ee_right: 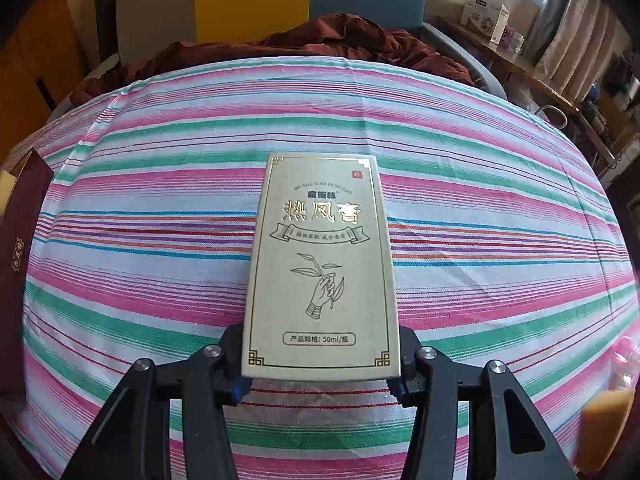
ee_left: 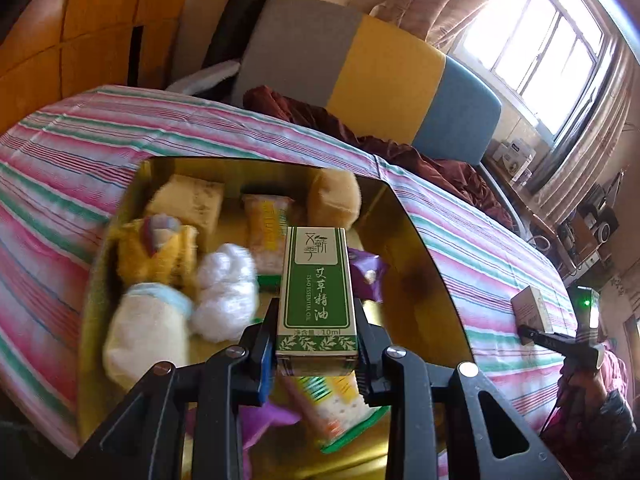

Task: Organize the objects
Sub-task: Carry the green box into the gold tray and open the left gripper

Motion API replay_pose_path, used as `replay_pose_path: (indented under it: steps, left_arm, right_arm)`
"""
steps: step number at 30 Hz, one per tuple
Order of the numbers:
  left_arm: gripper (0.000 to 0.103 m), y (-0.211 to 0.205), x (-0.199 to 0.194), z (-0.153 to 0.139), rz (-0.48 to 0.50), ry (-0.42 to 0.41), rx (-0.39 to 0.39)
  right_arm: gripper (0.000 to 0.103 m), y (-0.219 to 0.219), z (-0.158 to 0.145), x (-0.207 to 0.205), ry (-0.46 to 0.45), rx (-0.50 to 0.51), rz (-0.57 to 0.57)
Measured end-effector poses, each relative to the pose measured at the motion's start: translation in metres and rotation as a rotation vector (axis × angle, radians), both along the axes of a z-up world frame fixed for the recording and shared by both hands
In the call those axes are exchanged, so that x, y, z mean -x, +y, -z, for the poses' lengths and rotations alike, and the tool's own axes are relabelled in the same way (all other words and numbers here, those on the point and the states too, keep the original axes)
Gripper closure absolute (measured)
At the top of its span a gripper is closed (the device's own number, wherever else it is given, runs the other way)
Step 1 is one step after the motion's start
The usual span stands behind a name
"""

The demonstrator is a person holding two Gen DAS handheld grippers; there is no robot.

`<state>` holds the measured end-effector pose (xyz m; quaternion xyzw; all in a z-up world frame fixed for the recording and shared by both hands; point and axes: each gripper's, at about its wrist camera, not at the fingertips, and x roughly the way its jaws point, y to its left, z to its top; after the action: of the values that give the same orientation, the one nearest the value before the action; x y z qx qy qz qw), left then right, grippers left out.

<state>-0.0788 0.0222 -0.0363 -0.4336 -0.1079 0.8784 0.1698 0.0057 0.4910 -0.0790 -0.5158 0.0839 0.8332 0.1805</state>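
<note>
My left gripper (ee_left: 318, 354) is shut on a small green and white essential oil box (ee_left: 316, 292), held upright above a gold-lined open box (ee_left: 436, 280). Inside that box lie soft toys (ee_left: 156, 260), a white fluffy ball (ee_left: 226, 292), yellow sponges (ee_left: 334, 196) and snack packets (ee_left: 266, 232). My right gripper (ee_right: 320, 384) is shut on a larger cream box with gold lettering (ee_right: 322, 268), held over the striped cloth (ee_right: 160, 200). In the left wrist view the right gripper (ee_left: 538, 330) with its cream box (ee_left: 532, 308) shows at the far right.
The striped cloth (ee_left: 80, 152) covers the whole surface. A dark red box lid (ee_right: 20, 232) lies at the left edge in the right wrist view. A crumpled maroon blanket (ee_right: 320, 40) and a grey, yellow and blue headboard (ee_left: 380, 76) sit behind. A cluttered shelf (ee_right: 520, 52) runs along the right.
</note>
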Motion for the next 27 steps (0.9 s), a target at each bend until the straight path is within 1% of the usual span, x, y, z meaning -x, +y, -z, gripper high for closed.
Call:
replay_pose_path:
  steps: [3,5,7,9,11,13,17,24,27]
  left_arm:
    - [0.072,0.017,0.012,0.005,0.021,-0.044,-0.034]
    - [0.072,0.031,0.018,0.01,0.022,-0.069,-0.014]
    - [0.068,0.041,0.022,0.018,0.042,-0.097,-0.006]
    - [0.066,0.048,0.023,0.027,0.048,-0.125,0.025]
    - [0.066,0.051,0.02,0.032,0.049,-0.134,0.031]
    - [0.066,0.048,0.015,0.032,0.042,-0.118,0.037]
    - [0.066,0.043,0.004,0.025,0.03,-0.069,0.078]
    - [0.066,0.026,-0.018,0.003,-0.01,0.048,0.161]
    - [0.066,0.018,-0.024,-0.007,-0.024,0.085,0.185]
  right_arm:
    - [0.051,0.001,0.0,0.0,-0.001,0.001,-0.001]
    - [0.051,-0.001,0.0,0.0,-0.001,0.001,-0.001]
    - [0.051,-0.001,0.0,0.0,-0.001,0.002,-0.001]
    - [0.051,-0.001,0.0,0.0,-0.001,0.002,-0.001]
    - [0.051,0.001,0.0,0.001,-0.001,0.003,-0.003]
    - [0.051,0.001,0.0,0.001,-0.002,0.001,-0.004]
    - [0.051,0.0,0.0,0.002,-0.003,-0.005,-0.005]
    - [0.051,-0.004,-0.001,0.002,-0.011,-0.028,-0.006]
    - [0.051,-0.008,-0.004,0.002,-0.015,-0.025,-0.015]
